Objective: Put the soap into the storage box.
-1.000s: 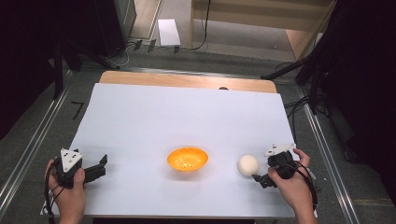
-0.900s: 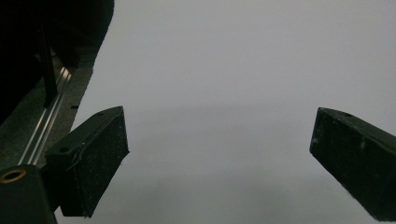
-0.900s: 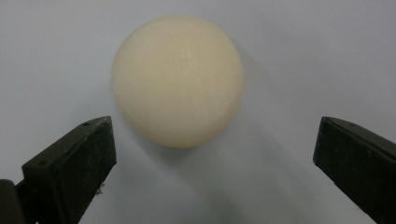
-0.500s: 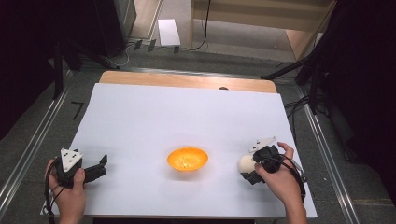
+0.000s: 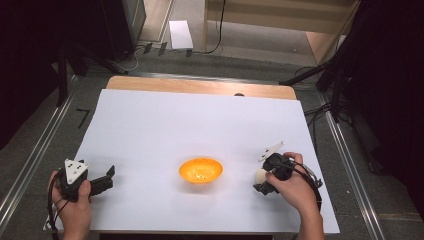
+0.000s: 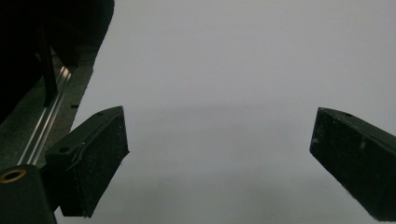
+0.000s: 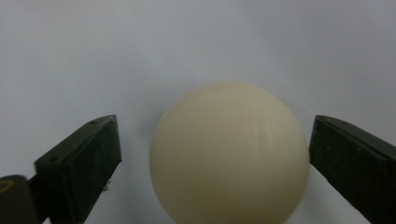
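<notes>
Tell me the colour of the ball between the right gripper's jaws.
Cream ball; the right gripper view shows it best.

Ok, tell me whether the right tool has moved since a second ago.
Yes. The right tool has slid left toward the fixed orange bowl, now open around the cream ball.

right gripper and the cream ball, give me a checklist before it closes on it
1. Ball sits between the jaws of the right gripper: ok.
2. Jaws open wider than the ball: ok, a gap shows on the left side; the right side is very close.
3. Ball centred in the jaws: not ok, it sits nearer the right jaw.
4. Ball resting on the white table: cannot tell.
5. Orange bowl apart from the ball: ok.
6. Left gripper open, away from the ball: ok.
</notes>
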`<state>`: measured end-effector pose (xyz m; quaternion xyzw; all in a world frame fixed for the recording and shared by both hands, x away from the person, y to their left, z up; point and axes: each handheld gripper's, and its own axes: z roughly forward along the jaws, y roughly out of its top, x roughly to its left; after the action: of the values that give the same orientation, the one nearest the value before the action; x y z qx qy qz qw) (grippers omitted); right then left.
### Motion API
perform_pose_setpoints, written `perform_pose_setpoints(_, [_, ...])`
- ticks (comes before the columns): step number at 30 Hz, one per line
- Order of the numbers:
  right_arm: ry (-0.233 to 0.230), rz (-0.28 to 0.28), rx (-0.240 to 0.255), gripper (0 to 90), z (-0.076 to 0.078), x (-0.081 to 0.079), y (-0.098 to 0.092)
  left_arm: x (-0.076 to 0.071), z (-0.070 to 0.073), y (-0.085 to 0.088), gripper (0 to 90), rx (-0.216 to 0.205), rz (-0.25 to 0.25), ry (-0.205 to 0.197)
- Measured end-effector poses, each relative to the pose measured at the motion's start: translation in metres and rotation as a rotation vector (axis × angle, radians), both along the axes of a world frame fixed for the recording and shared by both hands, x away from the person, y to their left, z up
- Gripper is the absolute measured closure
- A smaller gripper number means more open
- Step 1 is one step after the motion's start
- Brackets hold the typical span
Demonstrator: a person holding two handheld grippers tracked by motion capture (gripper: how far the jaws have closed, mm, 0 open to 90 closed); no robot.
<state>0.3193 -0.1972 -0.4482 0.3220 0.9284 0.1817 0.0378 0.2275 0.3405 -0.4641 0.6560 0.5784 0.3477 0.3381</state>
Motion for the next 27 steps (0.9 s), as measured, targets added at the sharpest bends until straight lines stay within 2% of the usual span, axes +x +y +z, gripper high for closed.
perform_pose_setpoints(2, [0.004,-0.012,0.013,16.6,0.0014,0.0003,-0.0046,0.0000,0.0001,0.0000,4.7,0.001,0.001,0.002])
perform_pose_setpoints(5, [0.002,-0.005,0.022,21.9,0.0023,-0.0005,-0.0079,0.0001,0.0000,0.0000,4.7,0.001,-0.001,0.001])
perform_pose_setpoints(6, [-0.001,-0.006,0.005,24.4,0.0017,-0.0018,-0.0087,0.0000,0.0000,-0.0002,4.7,0.003,-0.001,0.001])
perform_pose_setpoints(27, [-0.013,-0.010,0.012,25.1,-0.0035,-0.0030,-0.0093,0.0002,0.0000,-0.0003,4.8,0.004,-0.001,0.003])
